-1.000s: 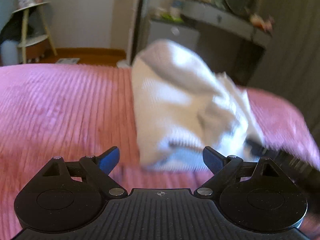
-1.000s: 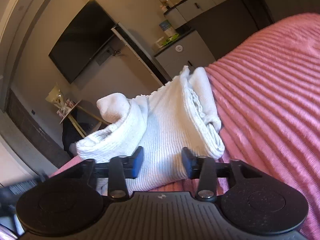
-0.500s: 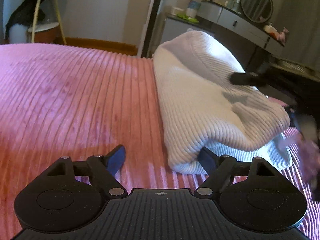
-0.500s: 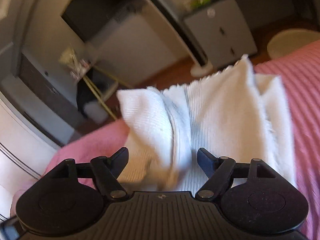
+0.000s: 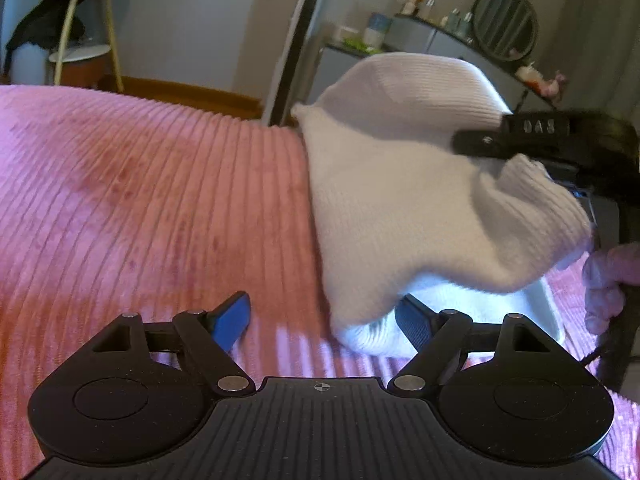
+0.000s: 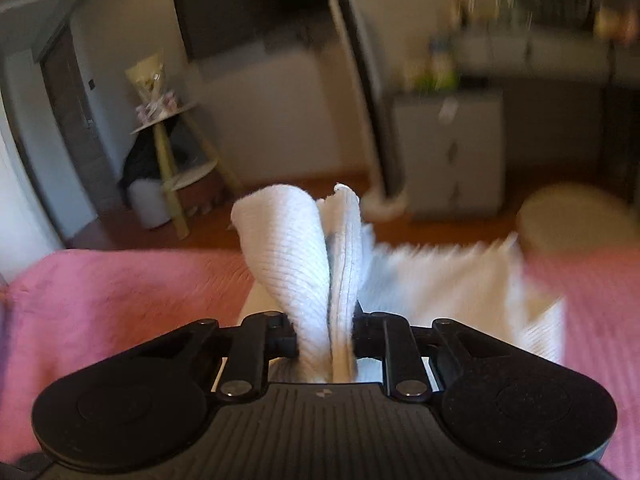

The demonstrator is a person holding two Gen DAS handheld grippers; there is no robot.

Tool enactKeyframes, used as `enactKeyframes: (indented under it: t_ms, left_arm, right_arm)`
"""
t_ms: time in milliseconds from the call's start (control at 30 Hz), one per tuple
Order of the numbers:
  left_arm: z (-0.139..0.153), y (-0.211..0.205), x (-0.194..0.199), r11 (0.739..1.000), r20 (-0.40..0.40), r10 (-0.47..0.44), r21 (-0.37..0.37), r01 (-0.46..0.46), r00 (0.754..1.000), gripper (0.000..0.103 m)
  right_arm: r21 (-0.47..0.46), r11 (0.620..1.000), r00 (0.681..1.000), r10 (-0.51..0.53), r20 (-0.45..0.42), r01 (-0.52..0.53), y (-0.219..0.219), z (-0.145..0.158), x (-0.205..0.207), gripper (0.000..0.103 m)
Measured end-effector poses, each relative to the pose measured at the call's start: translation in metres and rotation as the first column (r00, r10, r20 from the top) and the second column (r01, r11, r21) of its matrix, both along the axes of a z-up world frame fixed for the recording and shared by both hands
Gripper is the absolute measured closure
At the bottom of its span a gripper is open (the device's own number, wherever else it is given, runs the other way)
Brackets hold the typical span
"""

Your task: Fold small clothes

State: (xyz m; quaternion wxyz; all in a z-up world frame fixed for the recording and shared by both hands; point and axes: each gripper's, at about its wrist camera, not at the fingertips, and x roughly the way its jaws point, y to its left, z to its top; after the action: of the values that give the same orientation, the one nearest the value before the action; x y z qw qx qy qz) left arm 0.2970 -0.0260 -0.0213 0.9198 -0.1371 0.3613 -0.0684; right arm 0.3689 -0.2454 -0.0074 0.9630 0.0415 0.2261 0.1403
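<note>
White ribbed knit: your garment (image 5: 400, 184) lies on the pink corduroy-ribbed bed cover (image 5: 152, 208), toward the right side of the bed in the left wrist view. It is soft and thick, its ribs fine and close. One part mounds up high at the far end; a rolled, rounded fold hangs forward over a flatter, brighter layer that rests on the cover. In the right wrist view a scalloped edge shows along the far side of the spread part, though that part is blurred.

Your right claw (image 6: 325, 336) is closing on a bunched double fold of the garment; the cloth stands up between the pads in two upright lobes, pinched narrow at the base. From the left wrist view this claw (image 5: 496, 140) reaches in over the garment from the right, and a gloved hand (image 5: 612, 280) grips its handle at the frame edge.

Your left claw (image 5: 324, 320) stands wide. Its left blue pad (image 5: 232, 320) is over bare cover; its right pad sits against or just under the near lower corner of the garment. You cannot tell contact for certain.
</note>
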Motion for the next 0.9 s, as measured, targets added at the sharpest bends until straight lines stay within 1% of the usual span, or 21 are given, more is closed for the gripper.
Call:
enactKeyframes:
  t_ms: [33,67,100,167,233,267,300,333,367,400,433,467,533,600,667,700,733,767,800,867,900]
  left_arm:
    - [0.0,-0.001,0.0,1.0,0.003,-0.006,-0.002,0.006,1.0,0.018]
    - [-0.001,-0.003,0.0,1.0,-0.001,-0.006,0.011,0.006,1.0,0.019]
    - [-0.002,-0.004,0.0,1.0,-0.005,-0.003,0.025,0.004,1.0,0.02]
    - [-0.004,-0.007,0.0,0.999,-0.014,-0.013,0.031,0.013,1.0,0.02]
    - [-0.005,-0.01,0.0,0.999,-0.019,-0.016,0.04,0.016,1.0,0.021]
    - [-0.005,-0.011,0.0,0.999,-0.018,-0.02,0.049,0.02,1.0,0.021]
    - [-0.006,-0.011,-0.001,0.998,-0.015,-0.022,0.053,0.022,1.0,0.021]
    - [-0.006,-0.011,-0.001,0.998,-0.015,-0.021,0.051,0.021,1.0,0.021]
    - [-0.006,-0.01,0.0,0.999,-0.018,-0.019,0.046,0.02,1.0,0.021]
    - [-0.007,-0.009,0.0,0.999,-0.02,-0.017,0.038,0.018,1.0,0.021]
    - [-0.007,-0.01,0.0,0.999,-0.02,-0.017,0.037,0.018,1.0,0.021]
    - [-0.007,-0.009,0.0,0.999,-0.02,-0.018,0.041,0.019,1.0,0.021]
    - [-0.007,-0.013,0.0,0.998,-0.018,-0.024,0.062,0.025,1.0,0.021]
    - [-0.006,-0.014,-0.001,0.997,-0.018,-0.029,0.066,0.03,0.999,0.021]
    - [-0.005,-0.015,-0.001,0.998,-0.02,-0.03,0.057,0.031,0.999,0.021]
    - [-0.005,-0.014,-0.002,0.998,-0.021,-0.029,0.053,0.03,0.999,0.021]
    - [-0.005,-0.014,-0.002,0.998,-0.022,-0.026,0.048,0.027,0.999,0.021]
    - [-0.005,-0.013,-0.002,0.999,-0.023,-0.024,0.043,0.025,0.999,0.021]
    - [-0.005,-0.012,-0.002,0.999,-0.024,-0.022,0.039,0.023,0.999,0.02]
    - [-0.005,-0.012,-0.002,0.999,-0.024,-0.021,0.04,0.021,1.0,0.019]
    - [-0.005,-0.013,-0.001,0.999,-0.023,-0.021,0.043,0.022,1.0,0.019]
  right_arm:
    - [-0.017,0.999,0.999,-0.031,0.023,0.031,-0.003,0.0,-0.005,0.085]
    - [-0.032,0.998,0.998,-0.046,0.031,0.047,-0.009,-0.001,-0.009,0.085]
    - [-0.027,0.998,0.998,-0.063,0.013,0.064,-0.016,-0.007,-0.009,0.085]
    - [-0.007,0.995,0.993,-0.096,-0.075,0.096,-0.031,-0.024,0.001,0.084]
    - [0.021,0.995,0.98,-0.096,-0.174,0.101,-0.045,-0.04,0.009,0.076]
    - [0.059,0.991,0.973,-0.107,-0.203,0.121,-0.053,-0.043,0.009,0.067]
    - [0.124,0.982,0.968,-0.116,-0.223,0.146,-0.063,-0.043,0.006,0.059]
    - [0.212,0.963,0.963,-0.116,-0.242,0.169,-0.076,-0.042,0.001,0.054]
    - [0.303,0.937,0.961,-0.097,-0.258,0.175,-0.087,-0.042,-0.005,0.045]
    - [0.365,0.915,0.961,-0.071,-0.267,0.169,-0.094,-0.044,-0.009,0.036]
    - [0.416,0.896,0.961,-0.042,-0.274,0.157,-0.1,-0.047,-0.016,0.031]
    - [0.435,0.889,0.957,-0.015,-0.288,0.145,-0.103,-0.05,-0.021,0.028]
    - [0.432,0.893,0.946,0.02,-0.325,0.129,-0.101,-0.054,-0.025,0.028]
    - [0.432,0.894,0.938,0.046,-0.343,0.115,-0.094,-0.056,-0.027,0.028]
    - [0.454,0.884,0.933,0.065,-0.353,0.11,-0.092,-0.061,-0.026,0.028]
    - [0.462,0.879,0.931,0.066,-0.358,0.115,-0.091,-0.061,-0.023,0.031]
    - [0.461,0.879,0.932,0.058,-0.357,0.122,-0.09,-0.061,-0.021,0.039]
    - [0.454,0.883,0.935,0.054,-0.349,0.119,-0.09,-0.062,-0.018,0.058]
    - [0.439,0.891,0.937,0.047,-0.345,0.118,-0.089,-0.062,-0.016,0.061]
    - [0.385,0.914,0.936,0.015,-0.352,0.13,-0.086,-0.062,-0.013,0.062]
    - [0.35,0.928,0.938,0.002,-0.346,0.127,-0.083,-0.061,-0.009,0.067]
